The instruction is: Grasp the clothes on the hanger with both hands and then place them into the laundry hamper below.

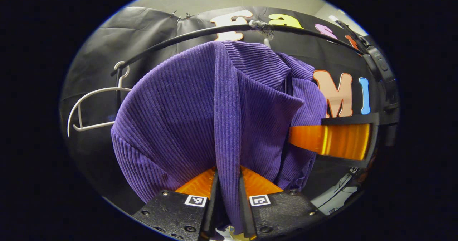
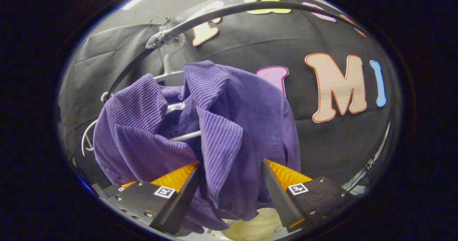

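Note:
A purple corduroy shirt hangs on a white hanger from the black rail. My left gripper is shut on the shirt's front edge, a vertical strip of cloth pinched between its fingers. The right gripper's finger reaches in from the right and touches the shirt's far side. In the right gripper view the purple shirt sags off the hanger. My right gripper stands open, its fingers wide apart on either side of a hanging front panel. A cream hamper rim shows below the shirt.
An empty white hanger hangs on the rail left of the shirt. The curved black rail runs overhead, with the black cloth wall close behind. Cables trail at the lower right.

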The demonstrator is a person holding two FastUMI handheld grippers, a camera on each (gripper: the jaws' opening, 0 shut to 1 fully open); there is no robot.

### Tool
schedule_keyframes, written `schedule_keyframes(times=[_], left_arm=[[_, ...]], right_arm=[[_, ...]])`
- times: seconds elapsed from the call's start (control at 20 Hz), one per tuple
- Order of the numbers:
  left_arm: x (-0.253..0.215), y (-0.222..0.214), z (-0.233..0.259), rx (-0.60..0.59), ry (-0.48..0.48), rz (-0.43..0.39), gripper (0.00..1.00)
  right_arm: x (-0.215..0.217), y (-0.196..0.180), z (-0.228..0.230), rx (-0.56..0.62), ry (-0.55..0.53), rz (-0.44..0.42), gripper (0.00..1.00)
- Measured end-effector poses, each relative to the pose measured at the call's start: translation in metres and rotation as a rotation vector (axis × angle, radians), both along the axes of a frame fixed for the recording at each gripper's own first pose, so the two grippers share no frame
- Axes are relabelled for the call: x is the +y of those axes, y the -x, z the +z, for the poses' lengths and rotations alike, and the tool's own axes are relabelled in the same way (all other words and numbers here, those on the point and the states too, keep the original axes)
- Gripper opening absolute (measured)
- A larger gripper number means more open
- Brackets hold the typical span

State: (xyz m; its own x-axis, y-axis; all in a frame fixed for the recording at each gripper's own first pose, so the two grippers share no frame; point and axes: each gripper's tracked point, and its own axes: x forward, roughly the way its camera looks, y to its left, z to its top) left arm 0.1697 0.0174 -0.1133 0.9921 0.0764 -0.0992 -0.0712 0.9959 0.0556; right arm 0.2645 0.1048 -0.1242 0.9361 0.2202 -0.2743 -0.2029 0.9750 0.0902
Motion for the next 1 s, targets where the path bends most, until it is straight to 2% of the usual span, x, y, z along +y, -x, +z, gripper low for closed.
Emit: schedule_keyframes(times=[0.1, 0.25, 0.35, 0.4, 0.5, 0.55, 0.75, 1.0], left_arm=[[-0.003, -0.001, -0.001, 0.014, -0.014, -0.029, 0.14], [-0.007, 0.003, 0.0, 0.04, -0.02, -0.098, 0.06], [-0.01, 0.011, 0.003, 0.05, 0.019, -0.139, 0.0], [-0.01, 0.016, 0.004, 0.056, 0.049, -0.154, 0.01], [-0.009, 0.031, 0.012, 0.066, 0.088, -0.171, 0.0], [-0.008, 0.04, 0.017, 0.071, 0.092, -0.175, 0.0], [-0.015, 0.082, 0.046, 0.044, 0.124, -0.247, 0.0], [-0.006, 0.126, 0.079, 0.025, 0.142, -0.27, 0.0]], right_arm=[[0.003, -0.005, -0.003, 0.002, 0.008, -0.003, 0.63], [0.006, -0.002, -0.001, 0.0, 0.026, -0.007, 0.07], [0.014, 0.008, -0.001, 0.018, 0.039, 0.042, 0.01], [0.014, 0.012, 0.003, 0.017, 0.034, 0.036, 0.05], [0.016, 0.023, 0.002, 0.078, 0.006, 0.042, 0.05], [0.01, 0.027, 0.005, 0.08, 0.007, 0.017, 0.05], [0.0, 0.046, 0.032, 0.019, 0.072, -0.012, 0.05], [-0.011, 0.063, 0.063, -0.059, 0.117, -0.046, 0.05]])
